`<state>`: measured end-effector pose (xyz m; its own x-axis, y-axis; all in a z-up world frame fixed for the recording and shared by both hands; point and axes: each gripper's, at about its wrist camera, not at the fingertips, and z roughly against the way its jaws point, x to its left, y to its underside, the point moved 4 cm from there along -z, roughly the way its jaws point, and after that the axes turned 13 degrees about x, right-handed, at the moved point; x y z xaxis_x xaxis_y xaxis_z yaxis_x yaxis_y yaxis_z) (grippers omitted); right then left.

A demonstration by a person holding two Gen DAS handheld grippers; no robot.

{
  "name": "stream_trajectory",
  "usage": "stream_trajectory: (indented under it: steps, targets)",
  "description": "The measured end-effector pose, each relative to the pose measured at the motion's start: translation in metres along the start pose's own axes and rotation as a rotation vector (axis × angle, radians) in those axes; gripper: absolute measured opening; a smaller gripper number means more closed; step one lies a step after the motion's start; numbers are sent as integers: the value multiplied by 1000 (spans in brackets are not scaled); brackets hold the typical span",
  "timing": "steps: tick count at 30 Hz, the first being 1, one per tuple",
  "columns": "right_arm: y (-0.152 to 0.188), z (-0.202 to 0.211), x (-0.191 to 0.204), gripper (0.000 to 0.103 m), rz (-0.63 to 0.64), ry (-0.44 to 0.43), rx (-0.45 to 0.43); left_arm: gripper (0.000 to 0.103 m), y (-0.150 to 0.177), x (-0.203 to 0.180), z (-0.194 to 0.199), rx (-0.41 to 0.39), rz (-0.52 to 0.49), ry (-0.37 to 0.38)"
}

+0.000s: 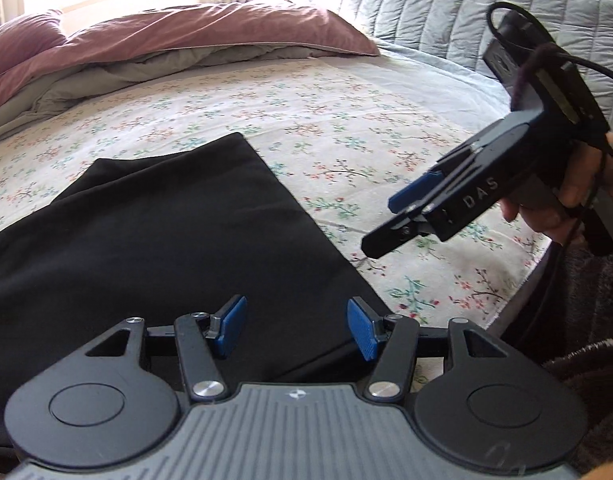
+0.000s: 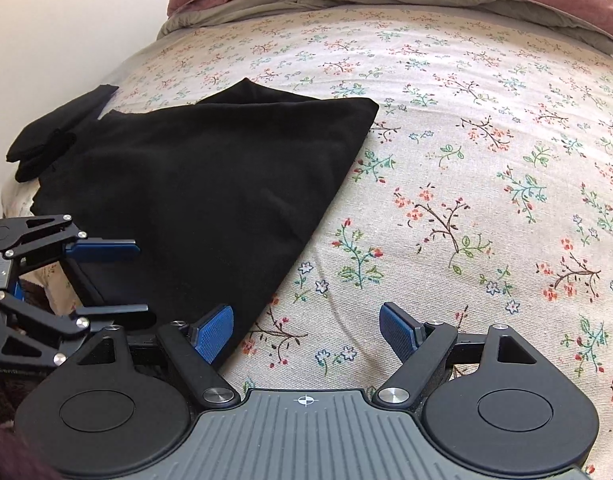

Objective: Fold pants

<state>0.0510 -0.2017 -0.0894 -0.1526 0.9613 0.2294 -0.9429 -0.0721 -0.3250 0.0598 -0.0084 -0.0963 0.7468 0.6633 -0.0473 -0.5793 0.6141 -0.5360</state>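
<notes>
A bed with a flowery sheet [image 2: 466, 200]. Black pants [image 2: 210, 168] flat on it, partly folded. Soft, floppy, light; best pinched at the near corner. Left gripper [image 1: 296, 330] and right gripper [image 2: 306, 332] both spread wide, holding nothing.

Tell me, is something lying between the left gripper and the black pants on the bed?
Nothing visible does. The left gripper is open directly over the black pants, with no object between them. The right gripper is open at the pants' edge, over the floral sheet.
</notes>
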Motion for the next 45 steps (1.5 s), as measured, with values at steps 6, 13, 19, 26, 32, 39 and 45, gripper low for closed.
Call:
stream_trajectory:
  steps: [6, 13, 19, 26, 32, 39, 45]
  targets:
    - [10, 8, -10, 82, -79, -147, 13, 66, 7, -36, -8, 10, -119, 58]
    - [21, -7, 7, 81, -136, -443, 114, 66, 10, -46, -13, 13, -160, 15]
    - [22, -18, 19, 35, -129, -460, 161, 66, 11, -49, -14, 10, -177, -20]
    - [4, 2, 25, 31, -120, -520, 102, 64, 9, -56, -23, 9, -217, -180]
    - [-10, 3, 13, 64, -121, -445, 63, 34, 9, -58, -35, -24, -188, -354]
    - [-39, -33, -27, 70, -197, -331, 4, 24, 12, -63, -39, -47, -54, -407]
    - [-95, -59, -33, 52, -202, -292, -104, 21, 10, -57, -34, -46, 58, -387]
